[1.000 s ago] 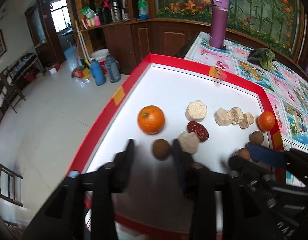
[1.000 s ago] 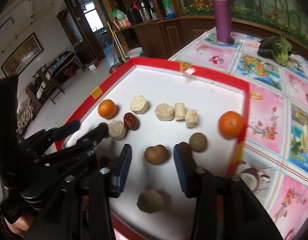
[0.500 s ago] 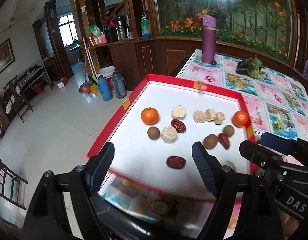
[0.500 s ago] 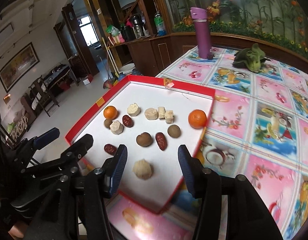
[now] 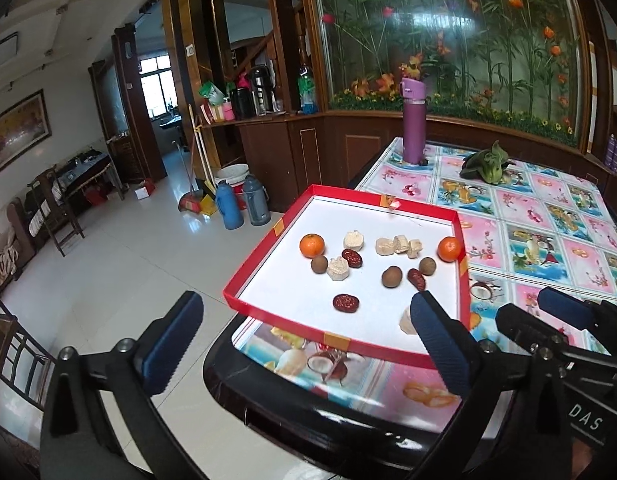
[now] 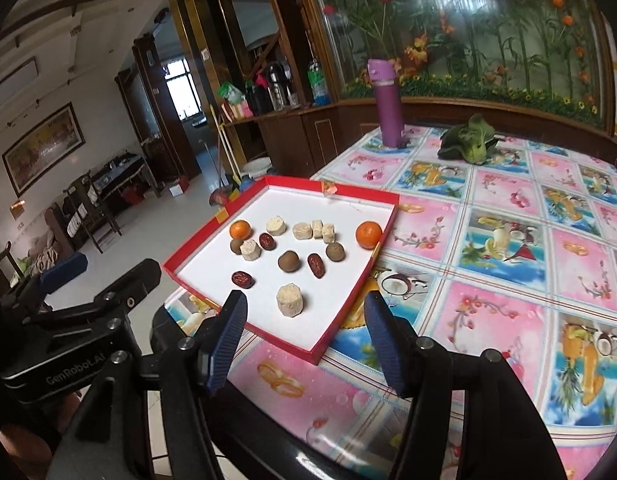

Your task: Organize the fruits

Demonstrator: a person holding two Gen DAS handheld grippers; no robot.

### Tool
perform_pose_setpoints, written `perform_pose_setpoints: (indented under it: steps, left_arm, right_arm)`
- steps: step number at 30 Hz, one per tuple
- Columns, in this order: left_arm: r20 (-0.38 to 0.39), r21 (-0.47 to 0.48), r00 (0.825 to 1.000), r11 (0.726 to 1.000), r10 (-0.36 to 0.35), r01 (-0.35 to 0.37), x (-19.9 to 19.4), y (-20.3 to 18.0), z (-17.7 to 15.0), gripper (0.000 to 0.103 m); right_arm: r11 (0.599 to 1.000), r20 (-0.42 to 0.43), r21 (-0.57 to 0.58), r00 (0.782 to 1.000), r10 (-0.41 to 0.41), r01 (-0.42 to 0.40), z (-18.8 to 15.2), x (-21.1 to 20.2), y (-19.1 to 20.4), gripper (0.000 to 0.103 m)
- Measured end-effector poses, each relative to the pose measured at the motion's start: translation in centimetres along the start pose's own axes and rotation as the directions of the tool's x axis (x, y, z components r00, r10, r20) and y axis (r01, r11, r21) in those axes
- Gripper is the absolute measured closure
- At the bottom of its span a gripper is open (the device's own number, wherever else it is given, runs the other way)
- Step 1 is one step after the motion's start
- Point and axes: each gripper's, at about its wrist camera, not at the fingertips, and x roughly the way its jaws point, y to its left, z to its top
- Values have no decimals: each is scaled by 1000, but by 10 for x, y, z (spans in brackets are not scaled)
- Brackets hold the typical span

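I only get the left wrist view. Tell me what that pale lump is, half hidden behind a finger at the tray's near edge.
Observer: In the right wrist view the pale lump shows whole. It is a stubby cylinder standing upright, apart from the other pieces.
Operator: Report the right tongs. I see one finger only.
Observer: The right tongs are open. Their jaws have just been opening, with nothing between them, and they hang short of the red tray.
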Motion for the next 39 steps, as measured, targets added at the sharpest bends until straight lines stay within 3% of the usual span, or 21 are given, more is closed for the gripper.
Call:
perform_pose_setpoints:
  steps: [12, 39]
  left_arm:
    - [14, 9, 1000, 1000, -4, 4, -28, -10, -2, 0]
    - [29, 3, 1000, 1000, 1, -1, -34, -7, 0, 0]
  right_arm:
    - [999, 99, -18, 995, -32, 34, 2, -28, 1, 34]
    - [999, 105, -25, 994, -30, 33, -1, -27, 4, 34]
